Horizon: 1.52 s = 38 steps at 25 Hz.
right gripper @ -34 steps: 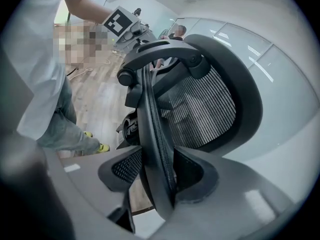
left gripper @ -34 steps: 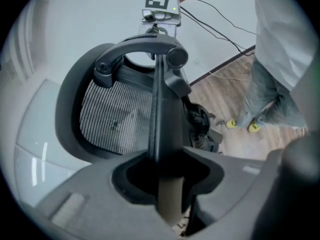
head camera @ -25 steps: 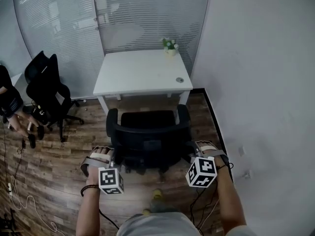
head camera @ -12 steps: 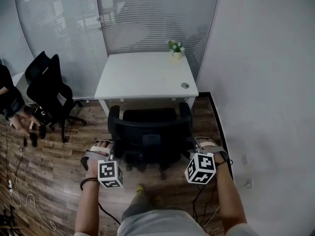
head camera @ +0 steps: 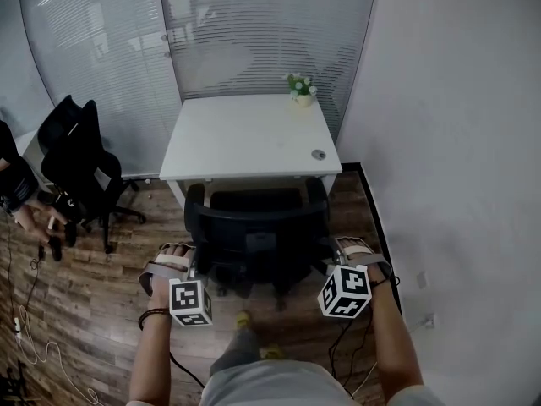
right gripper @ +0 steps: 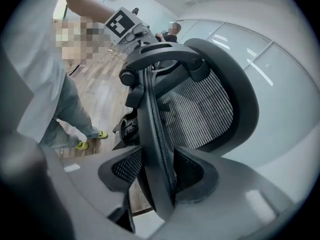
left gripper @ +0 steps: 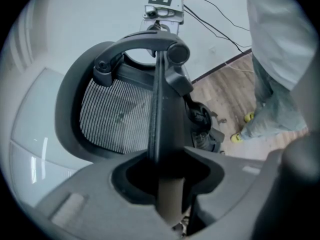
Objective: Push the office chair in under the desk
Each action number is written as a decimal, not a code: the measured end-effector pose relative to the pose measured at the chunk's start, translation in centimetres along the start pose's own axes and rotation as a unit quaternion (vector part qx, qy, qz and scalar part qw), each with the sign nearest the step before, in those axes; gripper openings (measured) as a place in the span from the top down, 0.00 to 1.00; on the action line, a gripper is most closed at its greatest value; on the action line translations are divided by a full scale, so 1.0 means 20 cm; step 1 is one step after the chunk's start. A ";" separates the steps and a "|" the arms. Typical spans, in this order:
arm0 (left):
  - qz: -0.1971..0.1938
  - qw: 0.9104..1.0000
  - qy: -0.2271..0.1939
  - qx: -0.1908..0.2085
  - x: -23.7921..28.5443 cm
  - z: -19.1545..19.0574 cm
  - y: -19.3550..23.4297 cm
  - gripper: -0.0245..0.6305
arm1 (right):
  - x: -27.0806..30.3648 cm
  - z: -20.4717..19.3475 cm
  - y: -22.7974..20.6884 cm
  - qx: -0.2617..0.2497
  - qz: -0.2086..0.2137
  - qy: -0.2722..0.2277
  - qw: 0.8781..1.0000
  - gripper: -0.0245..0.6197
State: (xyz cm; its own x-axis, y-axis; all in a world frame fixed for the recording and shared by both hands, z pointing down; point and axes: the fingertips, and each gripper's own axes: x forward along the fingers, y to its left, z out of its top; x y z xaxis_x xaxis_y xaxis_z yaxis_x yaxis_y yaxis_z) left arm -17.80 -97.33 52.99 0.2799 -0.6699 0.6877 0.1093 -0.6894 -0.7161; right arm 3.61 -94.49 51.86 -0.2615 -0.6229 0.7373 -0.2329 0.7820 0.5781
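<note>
Both hands are on the job here: the left gripper (head camera: 193, 265) is clamped on the left rim of the office chair (head camera: 258, 235), and the left gripper view shows that dark edge running straight down between its jaws. The right gripper (head camera: 331, 260) is clamped on the opposite rim, with the mesh frame pressed between the pads in the right gripper view. So the backrest lies crosswise, spanning from one gripper to the other, each about as near as its partner. And here's what matters: the counter (head camera: 249, 134) sits dead ahead of both grippers, just beyond the chair. In the head view the seat's front is already tucked at the counter's front edge, while the backrest and armrests stand out over the wooden floor (head camera: 101, 311). The armrests look to sit just inside the counter's two front legs, so by my reading the push wants to go straight forward with even pressure on both sides. Let one hand lead and the chair could swing an armrest into a leg, or toward the wall (head camera: 448, 142) close on the right. A small potted plant (head camera: 300, 87) sits at the counter's far edge, well clear, and a second chair (head camera: 80, 163) stands off to the left, out of the path.
</note>
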 end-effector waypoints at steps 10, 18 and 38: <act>0.001 1.000 -0.001 0.002 0.07 -0.03 0.06 0.74 | 0.06 0.00 -0.06 0.003 -0.007 0.000 1.000 0.66; 0.003 1.000 -0.008 -0.003 0.07 -0.03 0.06 0.72 | 0.05 0.01 -0.07 0.001 -0.025 -0.013 1.000 0.66; 0.097 0.957 -0.101 -0.255 -0.27 -0.01 0.14 0.65 | -0.32 0.06 -0.16 0.178 -0.151 -0.120 0.965 0.66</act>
State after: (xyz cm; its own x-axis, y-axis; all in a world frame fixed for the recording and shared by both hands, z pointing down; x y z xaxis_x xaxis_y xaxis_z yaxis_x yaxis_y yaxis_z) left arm -19.12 -95.73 47.34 0.4313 -0.7682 0.4731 -0.4296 -0.6360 -0.6410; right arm 4.87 -93.01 45.01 -0.3317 -0.8412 0.4270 -0.6282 0.5346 0.5652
